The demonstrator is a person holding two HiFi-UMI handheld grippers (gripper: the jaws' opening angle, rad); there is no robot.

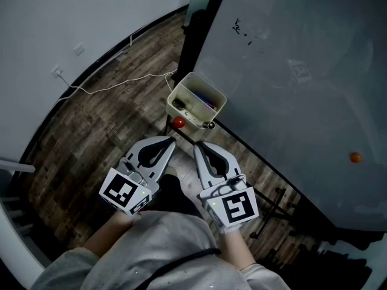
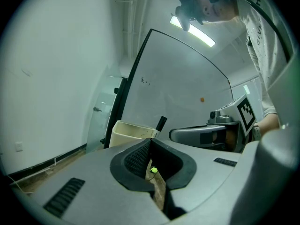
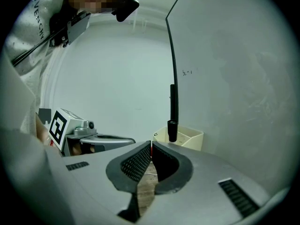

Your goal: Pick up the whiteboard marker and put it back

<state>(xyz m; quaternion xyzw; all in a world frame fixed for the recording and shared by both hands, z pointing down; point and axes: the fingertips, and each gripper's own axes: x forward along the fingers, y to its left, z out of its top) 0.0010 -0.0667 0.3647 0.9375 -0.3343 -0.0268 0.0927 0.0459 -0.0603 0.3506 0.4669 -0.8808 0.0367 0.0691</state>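
Cream tub (image 1: pixel 208 84), head view: sits against the board's (image 1: pixel 290 71) lower edge, just ahead of both claw tips, above the wooden floor (image 1: pixel 91 138).
Whiteboard marker (image 1: pixel 209 124), head view: its dark end pokes out at the tub corner nearest the right claw (image 1: pixel 198 145); no claw touches it.
Claws, head view: left claw (image 1: pixel 172 141) and right claw lie side by side, both pinched together.
Left claw (image 2: pixel 151 141), left gripper view: jaws closed tip to tip with nothing between; marker (image 2: pixel 161 123) leans out of the tub (image 2: pixel 133 128) ahead and slightly right; right claw (image 2: pixel 173 135) just beside.
Right claw (image 3: pixel 151 144), right gripper view: jaws pressed together, empty; tub (image 3: pixel 185 137) ahead and slightly right.
Risk: closed jaws pushed forward would likely knock the leaning marker over or onto the floor rather than grip it; claws this close could also bump each other.
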